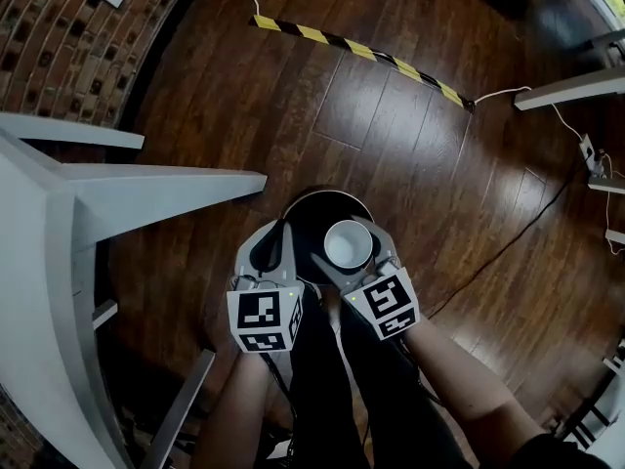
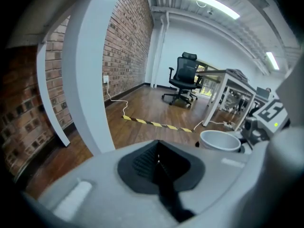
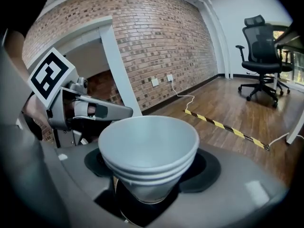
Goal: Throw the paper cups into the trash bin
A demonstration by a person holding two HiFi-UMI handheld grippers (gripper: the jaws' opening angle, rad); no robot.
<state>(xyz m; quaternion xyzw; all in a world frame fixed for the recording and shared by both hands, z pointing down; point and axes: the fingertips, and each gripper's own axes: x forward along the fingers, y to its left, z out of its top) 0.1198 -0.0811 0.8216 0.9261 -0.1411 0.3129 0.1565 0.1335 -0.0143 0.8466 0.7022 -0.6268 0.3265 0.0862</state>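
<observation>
The right gripper point(image 3: 151, 175) has its jaws wide apart and closed on the cups point(image 3: 148, 141), a small stack of white paper cups. The pads press on the lower part of the stack from both sides, and the stack stands upright with its mouth up. The left gripper point(image 2: 159, 167) is just beside it, with its jaws together and nothing between them. In the head view the cups show over the round dark mouth of the bin point(image 1: 305, 211), which stands on the wooden floor point(image 1: 391, 115).

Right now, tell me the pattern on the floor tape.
Yellow and black stripes on the floor tape, clearest in the head view.
</observation>
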